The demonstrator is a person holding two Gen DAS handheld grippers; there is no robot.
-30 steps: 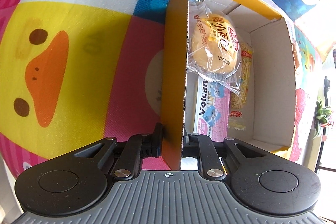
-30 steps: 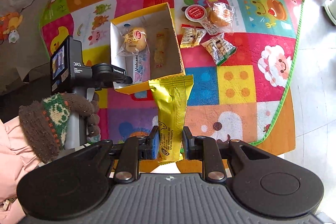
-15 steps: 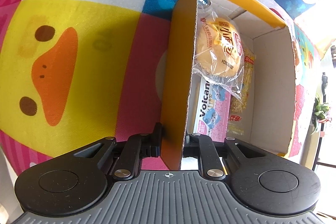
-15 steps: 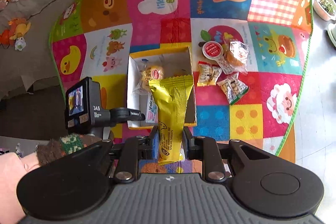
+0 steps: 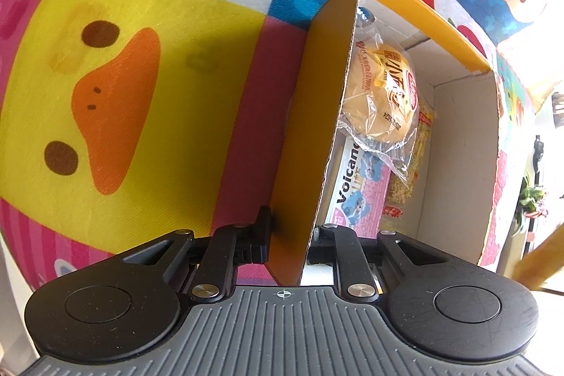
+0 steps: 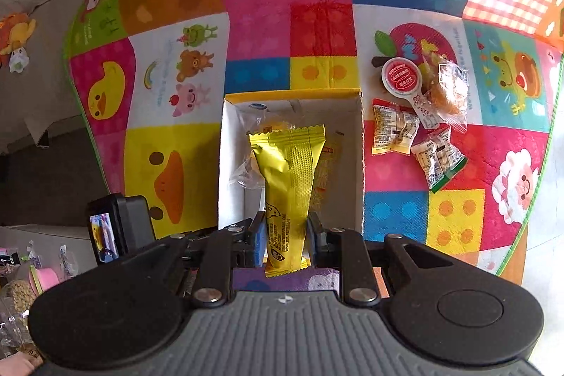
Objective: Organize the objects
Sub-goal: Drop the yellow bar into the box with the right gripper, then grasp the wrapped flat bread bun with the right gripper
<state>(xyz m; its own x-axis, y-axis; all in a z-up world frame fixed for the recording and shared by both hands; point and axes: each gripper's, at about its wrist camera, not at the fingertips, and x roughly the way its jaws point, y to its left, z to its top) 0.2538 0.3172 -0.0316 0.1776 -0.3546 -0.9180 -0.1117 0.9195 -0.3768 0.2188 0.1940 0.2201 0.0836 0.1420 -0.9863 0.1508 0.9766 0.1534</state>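
Note:
My left gripper (image 5: 290,235) is shut on the near side wall of an open yellow cardboard box (image 5: 317,129) standing on a cartoon play mat. Inside the box lie a wrapped bun (image 5: 384,97), a pink Volcano carton (image 5: 356,185) and a noodle-snack packet (image 5: 412,171). My right gripper (image 6: 285,228) points down over the box (image 6: 292,93) with a yellow snack packet (image 6: 289,171) between its pads. Its jaws are opening, and the pads still touch the packet. The packet hangs over the box's open middle.
Right of the box several loose snacks lie on the mat: a red-lidded jelly cup (image 6: 402,78), a wrapped cake (image 6: 447,90) and two small packets (image 6: 393,129). The left gripper's camera (image 6: 116,231) stands by the box's left side. The mat's green edge (image 6: 521,228) borders bare floor.
My right gripper has carried the yellow packet across the mat and now hangs right over the box, lower than before. The left gripper keeps its hold on the box wall.

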